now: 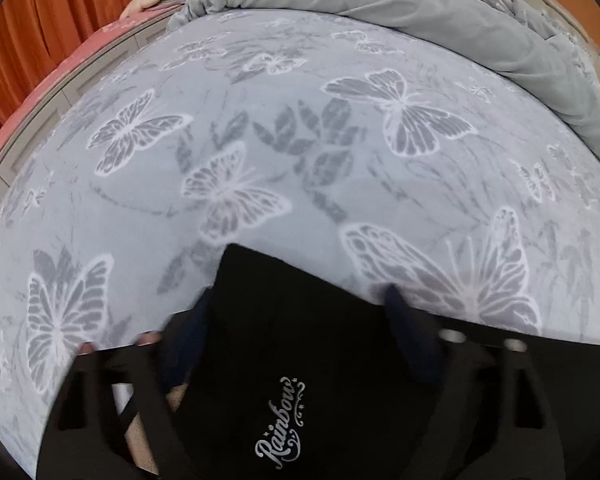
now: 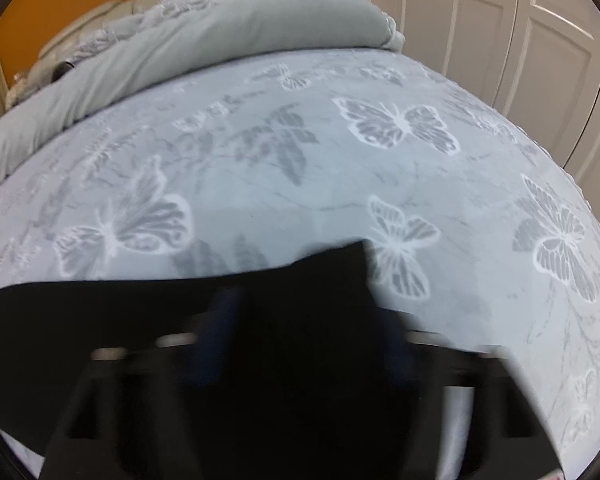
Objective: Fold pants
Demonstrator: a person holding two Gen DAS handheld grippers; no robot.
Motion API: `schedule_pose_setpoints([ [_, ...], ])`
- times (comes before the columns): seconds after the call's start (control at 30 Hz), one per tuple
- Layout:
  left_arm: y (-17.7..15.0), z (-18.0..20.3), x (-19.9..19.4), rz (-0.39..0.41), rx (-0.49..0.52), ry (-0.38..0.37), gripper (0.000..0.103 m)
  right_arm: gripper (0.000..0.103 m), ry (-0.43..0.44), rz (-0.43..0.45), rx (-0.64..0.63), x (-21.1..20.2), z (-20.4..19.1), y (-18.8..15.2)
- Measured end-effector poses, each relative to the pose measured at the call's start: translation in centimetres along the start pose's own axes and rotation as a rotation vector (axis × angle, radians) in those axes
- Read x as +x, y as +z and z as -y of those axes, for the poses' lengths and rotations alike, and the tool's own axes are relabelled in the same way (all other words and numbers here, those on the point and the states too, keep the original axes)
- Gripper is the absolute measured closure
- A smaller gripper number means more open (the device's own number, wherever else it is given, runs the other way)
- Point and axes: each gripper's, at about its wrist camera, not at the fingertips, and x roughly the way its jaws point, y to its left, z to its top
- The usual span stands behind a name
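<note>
Black pants (image 1: 300, 340) with a white "Rainbow" logo lie over a bed with a grey butterfly-print sheet (image 1: 260, 140). In the left wrist view, my left gripper (image 1: 296, 312) has its fingers spread with a corner of the pants draped between them; I cannot tell whether it grips the cloth. In the right wrist view, the pants (image 2: 308, 320) cover my right gripper (image 2: 304, 312), whose fingers are blurred and half hidden; a cloth corner sticks up past them. The pants stretch off to the left there.
A rolled grey duvet (image 1: 420, 8) lies across the far side of the bed, also in the right wrist view (image 2: 220, 36). Orange curtains (image 1: 40, 20) and a pink ledge are on the left. White closet doors (image 2: 500, 40) stand on the right.
</note>
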Motion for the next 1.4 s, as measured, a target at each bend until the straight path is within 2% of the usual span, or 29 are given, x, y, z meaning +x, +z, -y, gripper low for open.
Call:
schedule_pose_setpoints([
  [0.03,0.2,0.0,-0.2,0.005,-0.005,-0.011,0.051,0.09,0.036,-0.005,0.008,-0.3,-0.1,0.0],
  [0.07,0.2,0.1,-0.6,0.004,-0.011,-0.034,0.067,0.091,0.027,0.006,-0.013,-1.0,-0.6,0.0],
  [0.13,0.2,0.4,-1.8,0.004,-0.015,-0.065,0.081,0.092,0.022,0.02,-0.058,-2.1,-1.5,-0.1],
  [0.23,0.1,0.3,-5.0,0.071,-0.002,-0.039,0.083,0.092,0.04,0.071,-0.048,-4.9,-1.7,-0.1],
  [0.33,0.1,-1.7,-9.2,0.12,-0.054,-0.1,0.089,0.093,0.068,0.128,-0.054,-9.2,-1.5,-0.1],
  [0.47,-1.1,-4.1,-14.7,0.154,-0.05,-0.162,0.09,0.093,0.114,0.19,-0.089,-14.9,-1.4,-0.8],
  [0.6,-5.1,-6.7,-20.9,0.195,-0.011,-0.243,0.09,0.093,0.15,0.254,-0.143,-21.4,-1.2,-3.4],
  [0.67,-7.3,-7.8,-22.8,0.195,0.008,-0.265,0.09,0.093,0.158,0.265,-0.175,-24.0,-0.5,-5.4],
  [0.77,-11.3,-9.5,-23.9,0.169,0.047,-0.255,0.089,0.092,0.157,0.237,-0.21,-25.7,0.9,-8.6],
  [0.9,-17.0,-11.3,-21.9,0.096,0.08,-0.206,0.089,0.092,0.142,0.153,-0.207,-24.5,3.0,-13.8],
  [1.0,-20.8,-12.4,-17.8,-0.008,0.066,-0.154,0.081,0.088,0.127,0.048,-0.166,-21.4,4.7,-17.6],
  [1.03,-22.0,-12.7,-16.4,-0.037,0.056,-0.119,0.073,0.082,0.11,0.01,-0.146,-20.3,5.2,-18.8],
  [1.07,-23.0,-13.0,-15.6,-0.047,0.028,-0.1,0.059,0.08,0.095,-0.003,-0.133,-19.9,5.6,-19.7],
  [1.1,-23.5,-13.5,-15.5,-0.039,-0.013,-0.098,0.051,0.073,0.08,0.004,-0.108,-19.8,6.2,-20.6],
  [1.13,-24.0,-14.2,-15.8,-0.025,-0.076,-0.106,0.037,0.064,0.078,0.018,-0.077,-20.2,6.9,-21.1],
  [1.17,-24.2,-14.8,-16.5,-0.018,-0.137,-0.154,0.029,0.058,0.077,0.036,-0.048,-20.9,7.5,-21.5],
  [1.2,-24.3,-15.1,-17.0,-0.014,-0.168,-0.204,0.027,0.047,0.073,0.074,-0.013,-22.4,8.2,-21.9],
  [1.27,-24.1,-15.0,-18.0,-0.028,-0.211,-0.288,0.008,0.043,0.077,0.127,0.015,-25.0,9.0,-22.5],
  [1.33,-23.3,-14.2,-18.0,-0.054,-0.245,-0.338,0.008,0.041,0.116,0.15,0.048,-27.1,9.4,-22.8],
  [1.4,-22.8,-13.8,-16.9,-0.105,-0.296,-0.375,0.008,0.038,0.216,0.156,0.103,-28.7,9.2,-23.1],
])
